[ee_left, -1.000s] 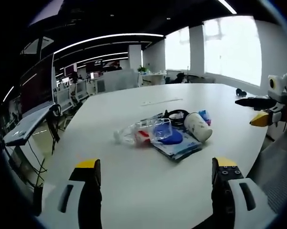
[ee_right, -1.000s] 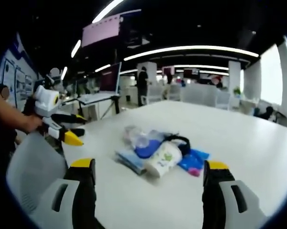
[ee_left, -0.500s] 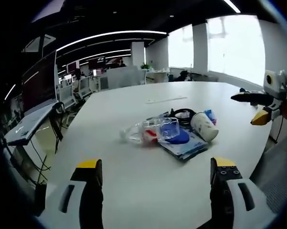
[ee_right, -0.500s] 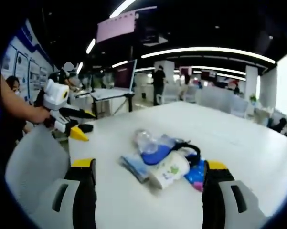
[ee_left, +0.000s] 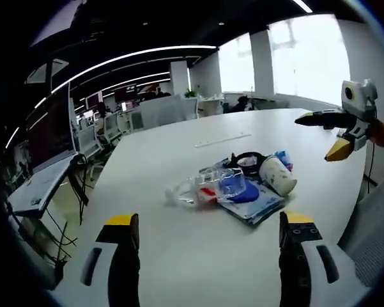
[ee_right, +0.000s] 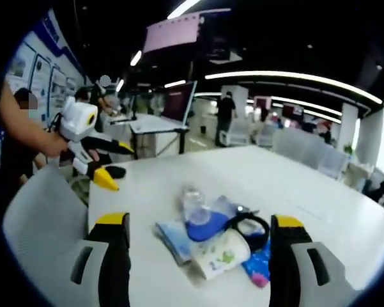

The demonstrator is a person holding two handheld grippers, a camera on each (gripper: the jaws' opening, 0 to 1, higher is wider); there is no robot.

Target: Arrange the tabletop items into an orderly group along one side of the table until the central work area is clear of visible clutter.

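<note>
A pile of items lies mid-table: a clear plastic bottle (ee_left: pixel 195 190) on its side, a blue round lid (ee_left: pixel 243 190) on a blue packet (ee_left: pixel 252 206), a tipped white paper cup (ee_left: pixel 278 176), a black cable loop (ee_left: pixel 246 158) and a small blue-pink packet (ee_left: pixel 282 157). My left gripper (ee_left: pixel 209 220) is open and short of the pile. My right gripper (ee_left: pixel 332 133) hovers open off the table's right edge. From the other side, the bottle (ee_right: pixel 193 203), cup (ee_right: pixel 220 254) and loop (ee_right: pixel 249 225) lie ahead of my open right gripper (ee_right: pixel 199 222). The left gripper (ee_right: pixel 115 163) is hand-held at the left.
The white table (ee_left: pixel 179 147) carries a thin pale strip (ee_left: pixel 222 139) beyond the pile. A grey chair back (ee_right: pixel 38 217) stands at the near edge, another chair (ee_left: pixel 377 211) at the right. A laptop stand (ee_left: pixel 35 192) and office desks with a monitor (ee_right: pixel 182 102) lie beyond.
Both views have shifted with the hands, and the right gripper sits a little higher in the left gripper view. The pile lies as before. Both grippers stay open.
</note>
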